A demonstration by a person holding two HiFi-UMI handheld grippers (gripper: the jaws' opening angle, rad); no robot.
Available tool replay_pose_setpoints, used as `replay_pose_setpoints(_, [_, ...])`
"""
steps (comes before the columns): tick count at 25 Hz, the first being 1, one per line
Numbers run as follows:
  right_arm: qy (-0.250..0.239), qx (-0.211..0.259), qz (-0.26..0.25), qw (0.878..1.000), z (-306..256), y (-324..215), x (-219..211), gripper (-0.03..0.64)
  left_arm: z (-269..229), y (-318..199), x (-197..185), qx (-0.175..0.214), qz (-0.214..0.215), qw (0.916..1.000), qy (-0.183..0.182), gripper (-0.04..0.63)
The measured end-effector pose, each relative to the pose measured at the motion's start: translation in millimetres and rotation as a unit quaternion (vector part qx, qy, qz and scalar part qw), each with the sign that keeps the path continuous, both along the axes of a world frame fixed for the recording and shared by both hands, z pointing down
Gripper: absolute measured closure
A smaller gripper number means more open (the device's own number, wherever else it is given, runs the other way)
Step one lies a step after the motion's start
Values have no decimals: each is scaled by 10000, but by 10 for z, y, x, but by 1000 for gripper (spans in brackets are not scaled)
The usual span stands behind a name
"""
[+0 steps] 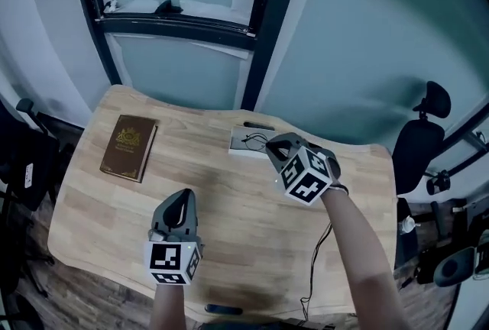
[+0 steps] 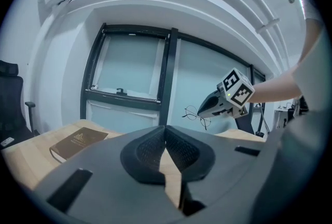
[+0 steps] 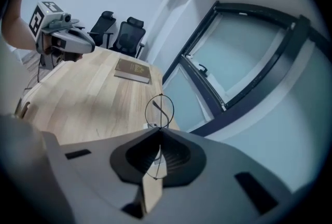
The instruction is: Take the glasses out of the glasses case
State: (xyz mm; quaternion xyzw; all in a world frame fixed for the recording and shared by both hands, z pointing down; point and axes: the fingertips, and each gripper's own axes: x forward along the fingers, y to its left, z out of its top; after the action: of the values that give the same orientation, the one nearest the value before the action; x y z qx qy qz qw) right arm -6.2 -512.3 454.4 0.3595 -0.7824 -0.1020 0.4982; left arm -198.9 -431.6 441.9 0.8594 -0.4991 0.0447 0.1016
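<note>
Thin wire-framed glasses (image 3: 160, 110) hang in the air, with my right gripper (image 3: 158, 129) shut on their frame. From the head view the glasses (image 1: 254, 140) hover just over the white glasses case (image 1: 241, 148), which lies open at the table's far edge. The left gripper view shows the glasses (image 2: 197, 114) sticking out of the right gripper's (image 2: 206, 109) tips, above the table. My left gripper (image 2: 165, 128) is shut on nothing; it floats over the near middle of the table (image 1: 183, 197), pointing away from me.
A brown book (image 1: 129, 147) lies at the far left of the wooden table (image 1: 229, 214). A cable (image 1: 317, 260) trails off the near right edge. Black office chairs (image 3: 120, 32) stand beyond the left end, another chair (image 1: 422, 139) at the right. Glass partitions rise behind the table.
</note>
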Motion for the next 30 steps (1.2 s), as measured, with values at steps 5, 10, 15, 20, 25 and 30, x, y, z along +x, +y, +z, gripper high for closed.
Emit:
replay_pose_setpoints(5, [-460,493,367,9971,-361,474,-65,601,-172,172,9,196,106,9998,6,580])
replay_pose_setpoints(10, [-1242,954,827,9842,-666,918,-68,601,-403,381,27,458,125,9989,-60,580])
replay_pose_setpoints(15, [-2553,1306,1111,9515,-982,1427,15,601,-660,608,70,726,3,9973,-94,580])
replay_pose_setpoints(20, [-3361,1790,1234,9164,-1440,1974,223,600,-966,965,258,1019,-63,9947,-153,580])
replay_pose_setpoints(25, [-3843,2225,1365,8855,-1780,2530,449,601,-1321,1360,477,1409,-100,9894,-331,580])
replay_pose_setpoints(30, [-4176,2454,1481,8623,-1882,2887,697,601,-1528,1642,615,1615,-181,9858,-420,580])
